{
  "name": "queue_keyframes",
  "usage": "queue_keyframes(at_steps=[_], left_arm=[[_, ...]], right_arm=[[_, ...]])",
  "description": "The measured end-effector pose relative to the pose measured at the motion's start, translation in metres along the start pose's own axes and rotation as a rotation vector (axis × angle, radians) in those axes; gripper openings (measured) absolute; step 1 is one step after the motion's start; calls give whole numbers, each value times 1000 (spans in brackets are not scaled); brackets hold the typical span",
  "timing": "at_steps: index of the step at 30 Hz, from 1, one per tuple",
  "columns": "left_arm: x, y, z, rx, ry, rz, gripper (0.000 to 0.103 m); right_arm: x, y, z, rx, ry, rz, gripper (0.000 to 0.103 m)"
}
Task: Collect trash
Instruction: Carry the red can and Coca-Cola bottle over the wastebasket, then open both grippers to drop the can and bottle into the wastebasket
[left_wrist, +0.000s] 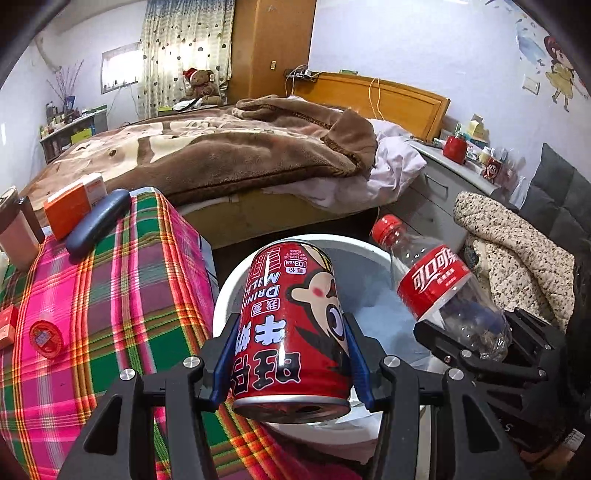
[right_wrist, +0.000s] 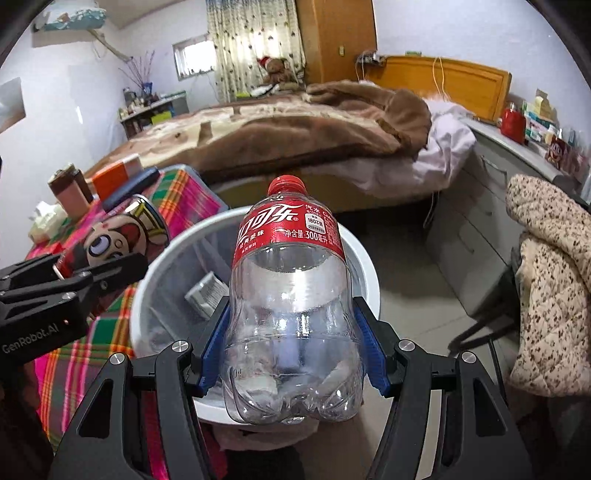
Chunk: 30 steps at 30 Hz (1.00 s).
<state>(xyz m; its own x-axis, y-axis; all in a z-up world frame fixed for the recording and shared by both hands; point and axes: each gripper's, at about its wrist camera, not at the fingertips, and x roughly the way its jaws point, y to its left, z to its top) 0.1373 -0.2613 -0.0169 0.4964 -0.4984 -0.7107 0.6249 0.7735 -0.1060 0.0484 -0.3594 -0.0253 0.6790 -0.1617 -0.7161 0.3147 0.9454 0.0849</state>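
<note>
My left gripper (left_wrist: 291, 350) is shut on a red milk drink can (left_wrist: 291, 325) with a cartoon face, held above the near rim of a white trash bin (left_wrist: 373, 258). The can also shows in the right wrist view (right_wrist: 118, 236). My right gripper (right_wrist: 291, 339) is shut on an empty clear Coca-Cola bottle (right_wrist: 291, 295) with a red cap, held over the same bin (right_wrist: 147, 295). The bottle shows in the left wrist view (left_wrist: 439, 291) to the right of the can. A grey wrapper (right_wrist: 207, 291) lies inside the bin.
A plaid-covered table (left_wrist: 110, 295) stands left of the bin, carrying an orange box (left_wrist: 70, 210), a dark case (left_wrist: 98, 221), a red lid (left_wrist: 46, 338) and a cup (left_wrist: 16, 236). A bed (left_wrist: 221, 158) lies behind, a grey dresser (left_wrist: 439, 184) and a spotted blanket (left_wrist: 517, 251) to the right.
</note>
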Motion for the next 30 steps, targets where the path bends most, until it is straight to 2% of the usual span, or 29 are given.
queue_keyframes(at_steps=[6,9,11,18,30], left_arm=[[14,4,4,-25,31,-11,53],[15,7,5,-31,30,-7,68],[14,9,5,-35,26,-17,68],[1,16,3,-48,3,-7,68],[-36,41,0,-93,-63,19,68]], right_arm=[[11,0,-2,-20,45,-24,64],[15,-2,-2,-23,64,-23,65],[15,-2,-3,-19,65,-11,69],[-1,-4,-2,-1,23,4,69],[-19,16,8,0,-51,21,69]])
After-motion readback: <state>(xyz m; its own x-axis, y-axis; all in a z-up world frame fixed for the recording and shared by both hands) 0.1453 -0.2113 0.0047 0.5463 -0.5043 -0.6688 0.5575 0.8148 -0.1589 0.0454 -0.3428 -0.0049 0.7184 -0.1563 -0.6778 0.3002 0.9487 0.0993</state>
